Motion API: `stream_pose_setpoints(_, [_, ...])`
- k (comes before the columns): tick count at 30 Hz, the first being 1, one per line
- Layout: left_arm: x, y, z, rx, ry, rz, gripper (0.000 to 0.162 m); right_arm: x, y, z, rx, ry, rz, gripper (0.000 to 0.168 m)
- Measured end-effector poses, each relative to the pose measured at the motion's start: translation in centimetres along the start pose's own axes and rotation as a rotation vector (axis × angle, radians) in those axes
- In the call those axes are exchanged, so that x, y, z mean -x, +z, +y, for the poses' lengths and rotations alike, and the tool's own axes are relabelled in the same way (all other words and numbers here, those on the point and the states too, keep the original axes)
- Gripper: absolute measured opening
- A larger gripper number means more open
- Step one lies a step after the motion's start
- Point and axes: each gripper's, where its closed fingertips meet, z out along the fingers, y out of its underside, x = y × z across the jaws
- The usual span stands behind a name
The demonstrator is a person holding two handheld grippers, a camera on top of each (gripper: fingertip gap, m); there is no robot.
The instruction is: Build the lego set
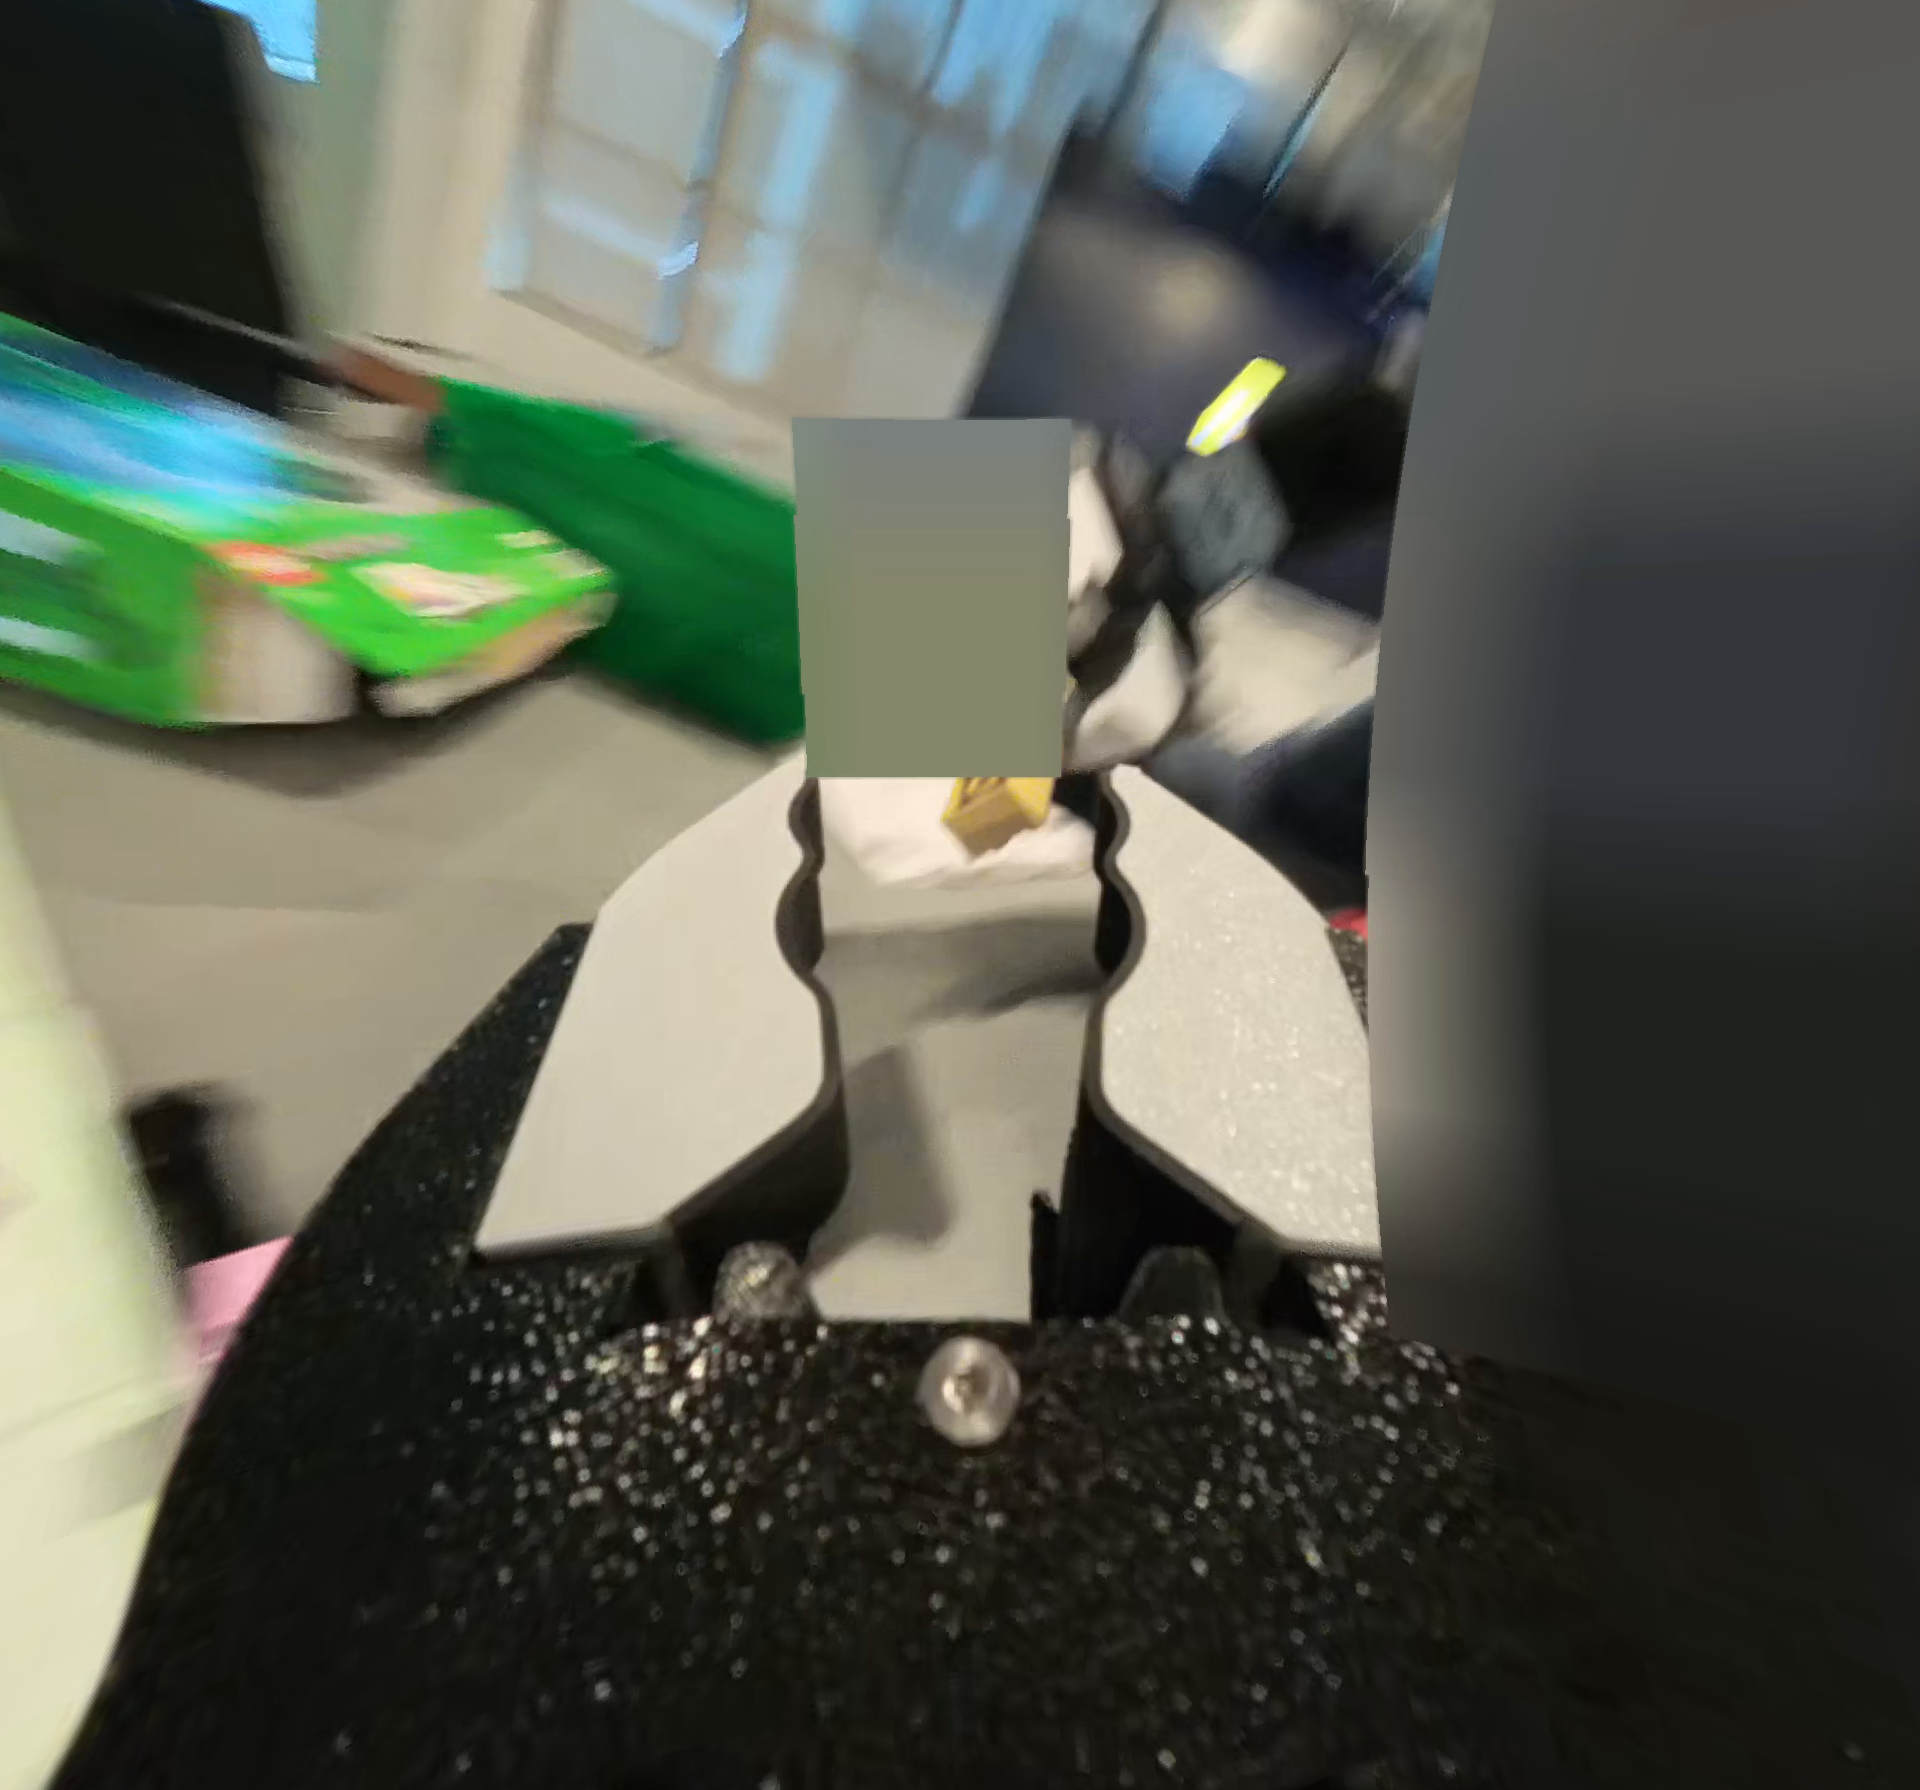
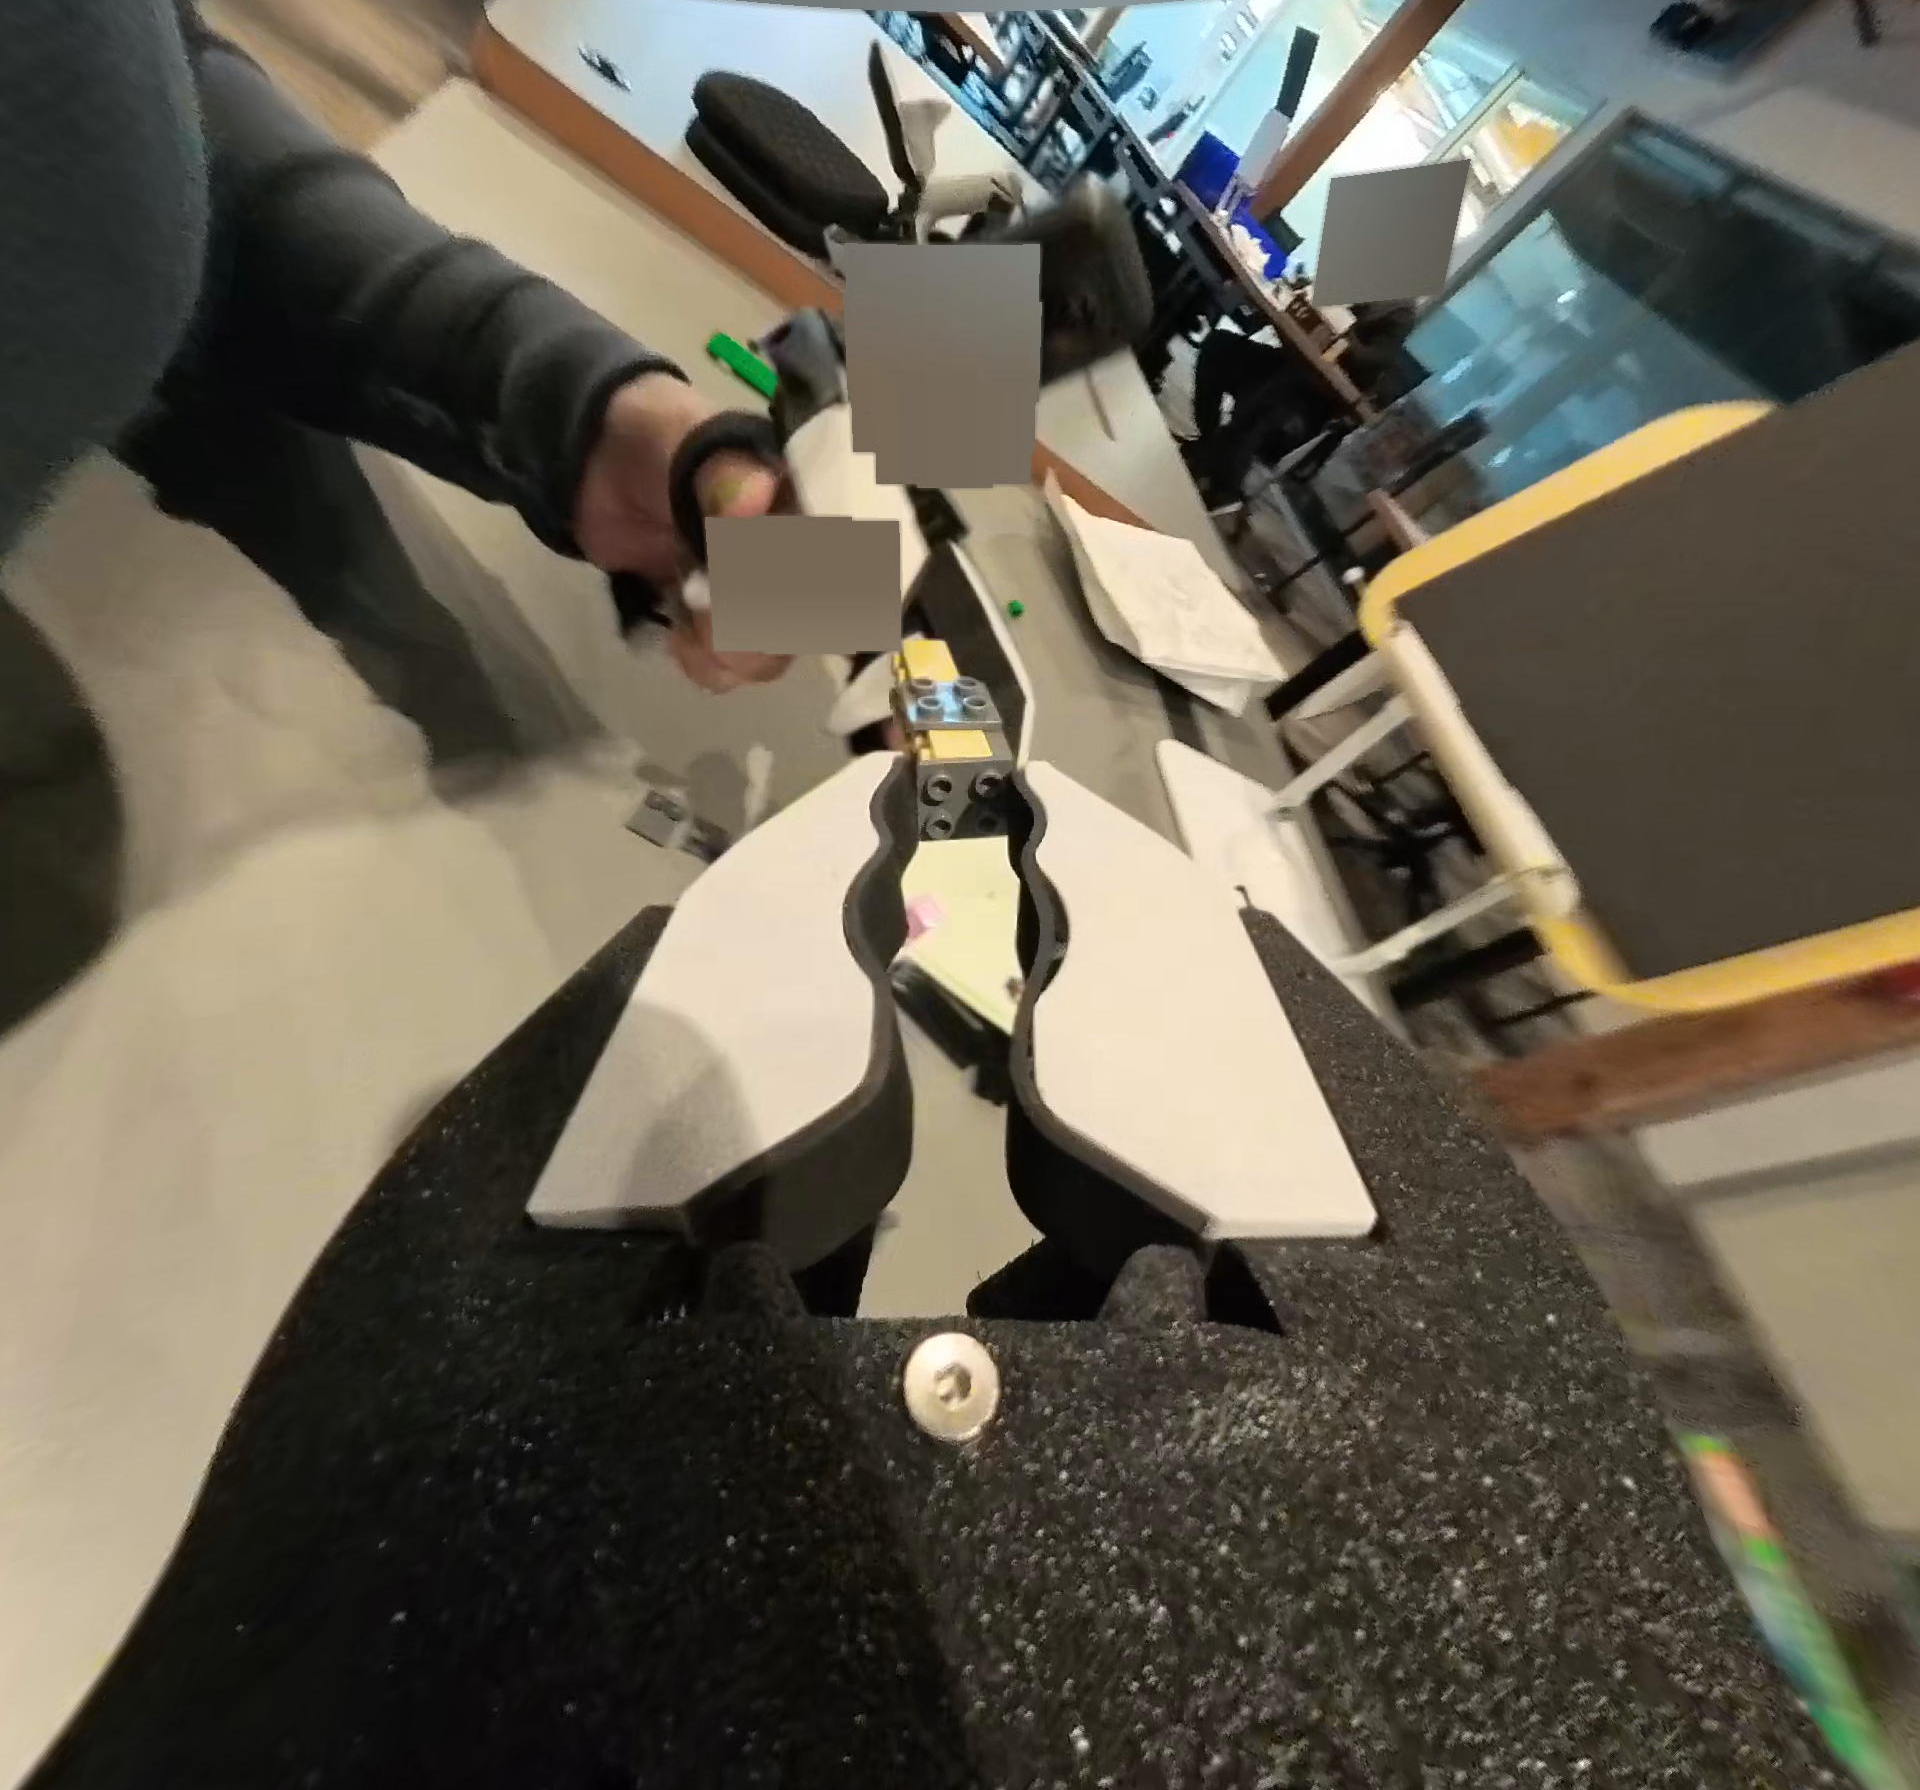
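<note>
The right hand-held gripper (image 2: 961, 790) squeezes a small lego build (image 2: 954, 753) between its 2 white fingers (image 2: 1091, 909). The build is made of gray and yellow bricks, and the round bumps on the gray bricks show on its top and on the side facing the camera. It is held up in the air, above the gray tabletop (image 2: 260, 909).

The left hand-held gripper (image 1: 956, 805) has its fingers (image 1: 707, 992) spread apart with nothing between them. Past its tips, the same yellow and gray build (image 1: 992, 810) shows, blurry, and partly behind a gray patch.

A person's hand (image 2: 665, 535) in a dark sleeve holds the other gripper, just beyond the build in the right wrist view.

A green lego box (image 1: 312, 577) lies toward the far left side of the tabletop, blurry in the left wrist view. A few loose gray pieces (image 2: 670, 821) lie on the tabletop near the left finger of the right gripper. 1 tiny green piece (image 2: 1015, 609) sits farther away. White paper sheets (image 2: 1153, 597) lie at the tabletop's right edge.
</note>
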Motion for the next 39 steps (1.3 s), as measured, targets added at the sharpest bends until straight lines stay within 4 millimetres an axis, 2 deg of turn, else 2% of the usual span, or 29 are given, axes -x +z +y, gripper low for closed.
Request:
stream_pose_setpoints(6, [0.3,0.9,2.4,0.149,0.349,-0.121,0.050,1.1,0.6,1.6,-0.026,0.187,-0.079,0.016])
stream_pose_setpoints(11, [-0.2,1.6,3.4,0.172,0.486,-0.126,0.036,2.6,1.2,2.3,-0.042,0.260,-0.144,0.016])
stream_pose_setpoints(15, [-0.3,1.5,3.6,0.177,0.501,-0.117,0.027,3.1,1.3,2.4,-0.066,0.295,-0.165,0.016])
stream_pose_setpoints(19, [-0.2,1.5,3.8,0.188,0.495,-0.119,0.030,3.3,1.3,2.4,-0.082,0.297,-0.183,0.016])
stream_pose_setpoints(21, [-0.5,1.6,3.9,0.190,0.499,-0.100,0.021,3.3,1.2,2.4,-0.094,0.295,-0.191,0.016])
stream_pose_setpoints(24, [-0.8,1.6,4.0,0.194,0.509,-0.085,0.018,3.6,1.1,2.2,-0.109,0.297,-0.217,0.016])
stream_pose_setpoints(32, [-1.2,1.6,4.3,0.207,0.488,-0.039,0.016,4.2,0.7,1.9,-0.122,0.266,-0.256,0.016])
stream_pose_setpoints(39, [-1.0,1.5,4.2,0.207,0.507,-0.055,0.016,4.0,0.9,2.1,-0.110,0.270,-0.234,0.016])
